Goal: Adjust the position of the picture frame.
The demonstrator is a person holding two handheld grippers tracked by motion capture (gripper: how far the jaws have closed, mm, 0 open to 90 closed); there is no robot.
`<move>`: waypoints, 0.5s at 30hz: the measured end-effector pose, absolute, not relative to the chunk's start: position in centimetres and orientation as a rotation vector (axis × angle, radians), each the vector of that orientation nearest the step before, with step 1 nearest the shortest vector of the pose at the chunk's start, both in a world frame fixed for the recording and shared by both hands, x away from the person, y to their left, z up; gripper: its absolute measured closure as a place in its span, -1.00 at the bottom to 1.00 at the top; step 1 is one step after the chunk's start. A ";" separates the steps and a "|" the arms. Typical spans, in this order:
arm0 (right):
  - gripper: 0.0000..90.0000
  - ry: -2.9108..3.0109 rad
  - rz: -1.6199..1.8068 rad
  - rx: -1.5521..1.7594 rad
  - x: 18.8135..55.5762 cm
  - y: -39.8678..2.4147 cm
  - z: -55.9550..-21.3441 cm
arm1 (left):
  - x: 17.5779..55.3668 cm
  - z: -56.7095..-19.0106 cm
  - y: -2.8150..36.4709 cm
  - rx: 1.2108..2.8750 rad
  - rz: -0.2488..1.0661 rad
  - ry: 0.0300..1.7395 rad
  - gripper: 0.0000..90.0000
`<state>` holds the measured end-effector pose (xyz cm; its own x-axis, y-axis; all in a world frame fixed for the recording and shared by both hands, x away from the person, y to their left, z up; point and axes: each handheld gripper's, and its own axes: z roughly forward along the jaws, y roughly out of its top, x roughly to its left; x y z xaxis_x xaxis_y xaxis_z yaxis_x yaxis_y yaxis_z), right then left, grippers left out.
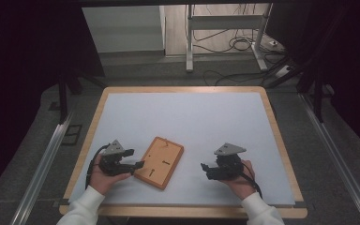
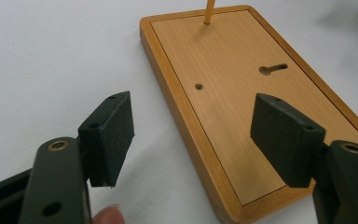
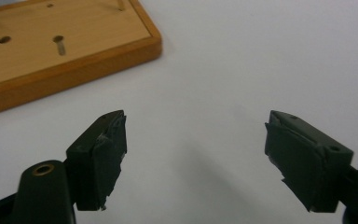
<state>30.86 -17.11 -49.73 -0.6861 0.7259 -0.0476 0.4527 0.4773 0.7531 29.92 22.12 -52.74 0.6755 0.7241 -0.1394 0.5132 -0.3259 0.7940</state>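
A flat wooden board [image 1: 159,162] with small holes and a keyhole slot lies tilted on the white mat, near the front. My left gripper [image 1: 136,158] is at the board's left edge and stands open. In the left gripper view [image 2: 196,140] one pad [image 2: 284,140] hangs over the board [image 2: 242,93], the other is over the mat, and the board's long edge runs between them untouched. A thin wooden peg [image 2: 209,11] stands at the board's far end. My right gripper [image 1: 206,169] is open over bare mat to the right of the board. In its own view [image 3: 196,154] nothing lies between the pads, with the board [image 3: 51,42] at the upper left.
The white mat [image 1: 192,117] covers a table with a wooden rim [image 1: 274,122]. Behind the table stand metal frame legs [image 1: 190,42] and loose cables [image 1: 234,44] on the floor. White sleeves [image 1: 82,211] come in from the bottom edge.
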 end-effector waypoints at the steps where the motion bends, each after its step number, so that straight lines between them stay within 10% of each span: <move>1: -0.49 2.373 1.056 0.967 31.0 -16.4 -49.8 | 29.9 -52.7 22.1 2.002 0.301 0.959 -0.34; 15: -0.37 2.399 1.103 0.899 32.0 -12.9 -49.4 | 29.8 -52.7 21.9 2.003 0.296 0.941 -0.34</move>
<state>32.02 -12.94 -49.40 -0.7372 0.6738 -0.0501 0.4008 0.4958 0.7704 29.79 21.92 -52.67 0.6850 0.7149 -0.1404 0.5059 -0.3280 0.7978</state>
